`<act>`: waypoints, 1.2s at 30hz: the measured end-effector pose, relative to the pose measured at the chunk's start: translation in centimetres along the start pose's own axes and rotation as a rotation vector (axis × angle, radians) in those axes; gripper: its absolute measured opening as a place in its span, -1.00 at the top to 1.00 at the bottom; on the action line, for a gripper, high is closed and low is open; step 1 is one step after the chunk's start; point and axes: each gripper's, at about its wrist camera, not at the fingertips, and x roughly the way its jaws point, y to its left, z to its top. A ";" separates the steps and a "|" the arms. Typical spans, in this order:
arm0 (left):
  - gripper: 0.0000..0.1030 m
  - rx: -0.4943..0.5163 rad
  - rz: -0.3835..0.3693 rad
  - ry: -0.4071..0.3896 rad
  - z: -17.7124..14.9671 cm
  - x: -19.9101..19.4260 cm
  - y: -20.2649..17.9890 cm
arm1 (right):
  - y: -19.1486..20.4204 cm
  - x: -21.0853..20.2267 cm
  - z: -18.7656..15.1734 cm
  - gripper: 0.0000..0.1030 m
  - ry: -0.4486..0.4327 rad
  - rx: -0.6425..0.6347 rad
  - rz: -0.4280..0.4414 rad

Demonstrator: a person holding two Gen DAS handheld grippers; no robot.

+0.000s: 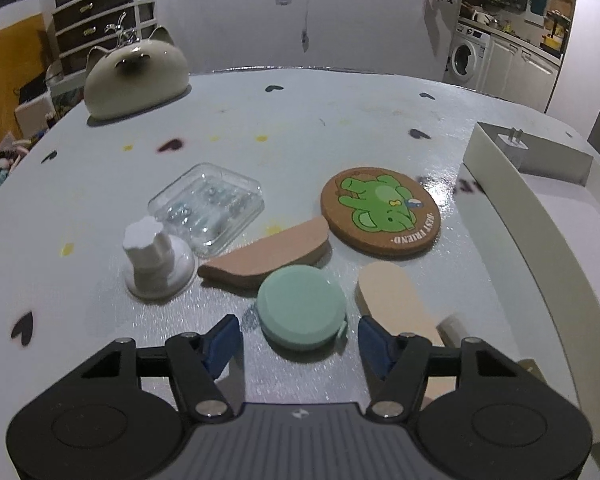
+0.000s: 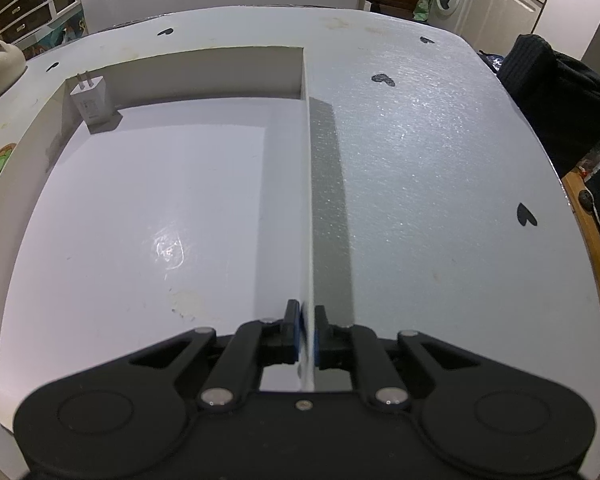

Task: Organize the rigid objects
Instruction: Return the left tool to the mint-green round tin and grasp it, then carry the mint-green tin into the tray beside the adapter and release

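Pick step: left gripper [image 1: 300, 338] jaws apart, straddling the mint round case [image 1: 302, 310] on the table, pads not touching yet. Right gripper [image 2: 307, 334] clamped on the white box [image 2: 40, 128] near-right wall, steadying it. Charger [image 2: 92, 100] sits far-left inside. Next: close on case, lift, carry right into box.

You are working beside a plain white wall [image 1: 236, 12]; a dark-fronted drawer cabinet [image 1: 100, 16] and a white front-loading washing machine [image 1: 466, 56] are standing behind.
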 end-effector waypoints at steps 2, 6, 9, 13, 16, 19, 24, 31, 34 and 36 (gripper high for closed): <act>-0.25 0.005 0.008 -0.010 0.2 0.3 -0.1 | 0.0 0.0 0.0 0.84 -0.002 0.001 0.001; -0.04 -0.004 0.014 -0.027 0.5 0.5 -0.2 | 0.0 0.0 -0.1 0.84 -0.006 0.003 0.000; 0.02 -0.011 0.014 -0.029 0.5 0.4 -0.3 | 0.0 0.0 0.0 0.84 -0.005 0.009 -0.001; 0.02 -0.030 0.014 -0.032 0.3 0.3 -0.3 | -0.1 0.0 -0.1 0.84 -0.003 0.011 0.003; 0.02 -0.068 0.016 -0.022 0.4 0.0 0.0 | -0.1 0.0 -0.1 0.84 -0.003 0.011 0.003; 0.02 -0.112 0.011 -0.025 0.7 -0.9 0.3 | -0.1 0.0 0.0 0.84 -0.001 0.011 0.005; 0.02 -0.130 -0.029 -0.067 2.4 -2.9 -0.5 | -0.2 0.1 0.0 0.85 0.000 0.021 0.007; 0.02 -0.037 -0.167 -0.136 6.8 -3.6 -4.8 | -0.4 0.2 0.1 0.89 0.008 0.030 0.017; 0.02 0.028 -0.226 -0.146 8.5 -3.0 -7.4 | -0.5 0.2 0.2 0.89 0.012 0.033 0.021; 0.02 0.073 -0.259 -0.151 9.5 -2.5 -9.3 | -0.5 0.2 0.2 0.89 0.011 0.038 0.020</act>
